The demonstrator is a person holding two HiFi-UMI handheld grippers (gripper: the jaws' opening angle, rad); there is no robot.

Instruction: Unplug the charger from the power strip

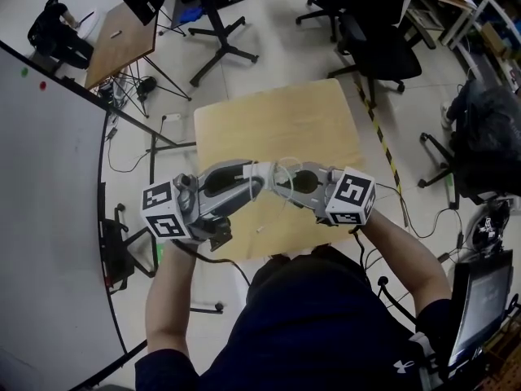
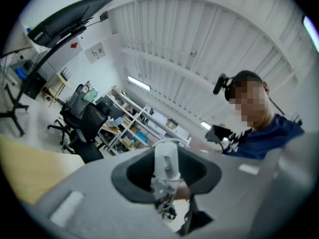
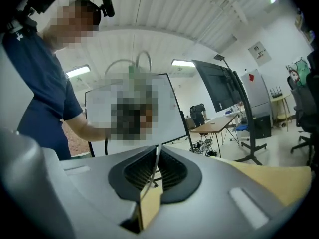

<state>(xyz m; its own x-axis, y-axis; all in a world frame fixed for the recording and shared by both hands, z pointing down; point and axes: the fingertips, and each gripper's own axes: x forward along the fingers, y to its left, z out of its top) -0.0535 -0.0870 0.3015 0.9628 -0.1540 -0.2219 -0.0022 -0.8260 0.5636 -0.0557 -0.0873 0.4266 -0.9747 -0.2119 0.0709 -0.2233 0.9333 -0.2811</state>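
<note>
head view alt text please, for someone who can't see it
From above, a person holds two grippers tip to tip over a small wooden table: the left gripper grips a white charger, the right gripper pinches its thin white cable. Office chairs and desks stand around.

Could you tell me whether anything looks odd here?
No power strip is in view: the white charger sits in the left gripper above the table, a thin cable pinched by the right gripper.

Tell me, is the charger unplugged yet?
Looks done: the left tool holds the white charger in the air above the table, no power strip in view. In hand: the right tool pinches its cable. Left: probably setting them down.
</note>
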